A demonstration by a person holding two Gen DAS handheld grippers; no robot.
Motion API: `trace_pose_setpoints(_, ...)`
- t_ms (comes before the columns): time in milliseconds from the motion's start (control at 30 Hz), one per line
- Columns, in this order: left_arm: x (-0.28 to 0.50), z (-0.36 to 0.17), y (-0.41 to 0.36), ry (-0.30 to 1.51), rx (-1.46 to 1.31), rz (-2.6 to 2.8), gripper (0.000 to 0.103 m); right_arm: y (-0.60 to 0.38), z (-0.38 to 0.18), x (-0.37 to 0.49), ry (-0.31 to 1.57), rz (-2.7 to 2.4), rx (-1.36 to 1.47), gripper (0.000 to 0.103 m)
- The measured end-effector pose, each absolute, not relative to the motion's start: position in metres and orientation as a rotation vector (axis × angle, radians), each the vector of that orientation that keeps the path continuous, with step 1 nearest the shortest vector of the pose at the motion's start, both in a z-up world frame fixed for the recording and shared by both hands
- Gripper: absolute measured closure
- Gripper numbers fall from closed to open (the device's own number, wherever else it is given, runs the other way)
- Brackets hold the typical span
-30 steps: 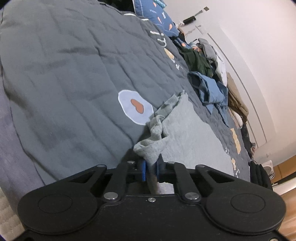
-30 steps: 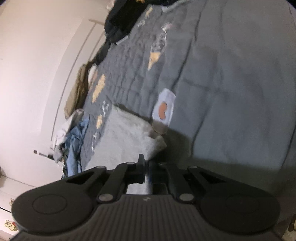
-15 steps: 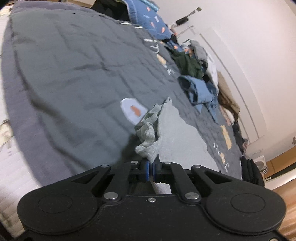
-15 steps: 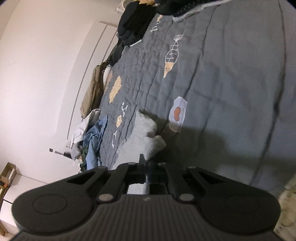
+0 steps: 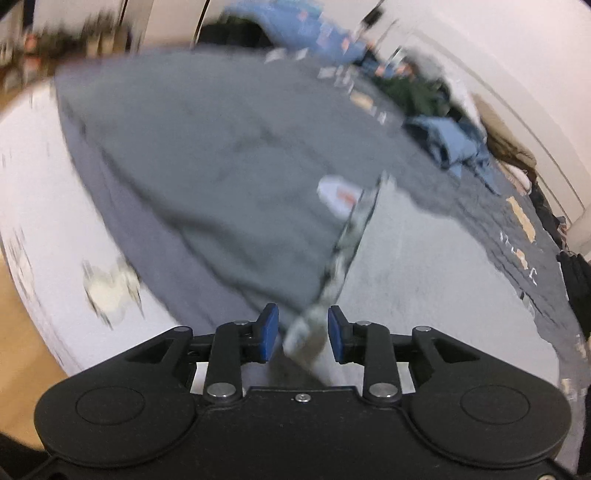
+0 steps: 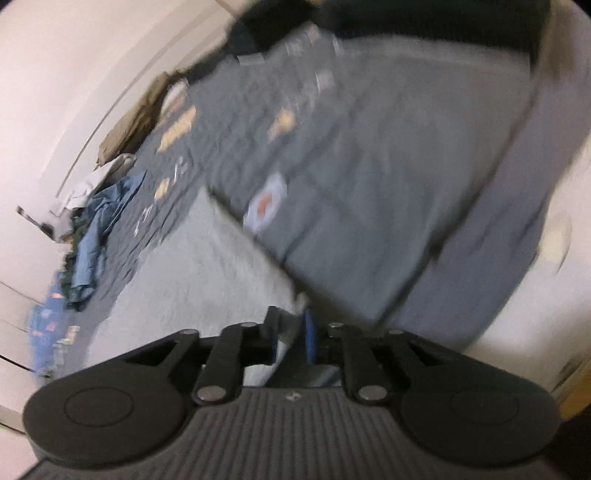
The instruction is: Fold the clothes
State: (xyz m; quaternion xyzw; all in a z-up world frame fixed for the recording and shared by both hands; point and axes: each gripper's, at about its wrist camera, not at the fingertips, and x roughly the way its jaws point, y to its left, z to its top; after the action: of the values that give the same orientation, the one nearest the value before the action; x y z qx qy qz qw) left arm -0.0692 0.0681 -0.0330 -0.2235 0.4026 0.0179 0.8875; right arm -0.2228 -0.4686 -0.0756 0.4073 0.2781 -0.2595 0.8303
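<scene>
A light grey garment lies spread on the dark grey quilt. In the left wrist view my left gripper is open, its blue pads apart, with the garment's bunched edge loose between them. In the right wrist view the same garment stretches away. My right gripper has its pads slightly apart with the garment's corner between them. Both views are motion-blurred.
A pile of blue, green and beige clothes lies along the wall at the quilt's far side; it also shows in the right wrist view. Dark clothes lie at the far end. The white mattress edge and wooden floor are near.
Both grippers have pulled back toward the bed's edge, drawing the grey garment out flat. The left gripper, shut on the garment before, has opened. The right one has loosened.
</scene>
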Motion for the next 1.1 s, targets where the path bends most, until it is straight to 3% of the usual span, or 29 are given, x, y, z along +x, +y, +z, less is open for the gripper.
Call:
trace_pose_setpoints(67, -0.067, -0.022, 0.065, 0.797, -0.412, 0.016, 0.073, -0.468, -0.061, -0.221, 0.544, -0.564, 0.784, 0.071)
trace_pose_setpoints(333, -0.040, 0.007, 0.024, 0.701, -0.206, -0.114, 0.067, -0.464, -0.016, -0.158, 0.538, -0.378, 0.488, 0.059)
trace_pose_setpoints(700, 0.049, -0.013, 0.001, 0.683, -0.075, -0.140, 0.067, -0.490, -0.023, -0.039, 0.653, -0.230, 0.430, 0.058)
trace_pose_setpoints(1100, 0.133, -0.045, -0.015, 0.789, -0.114, -0.175, 0.067, -0.504, -0.051, 0.011, 0.735, -0.115, 0.349, 0.058)
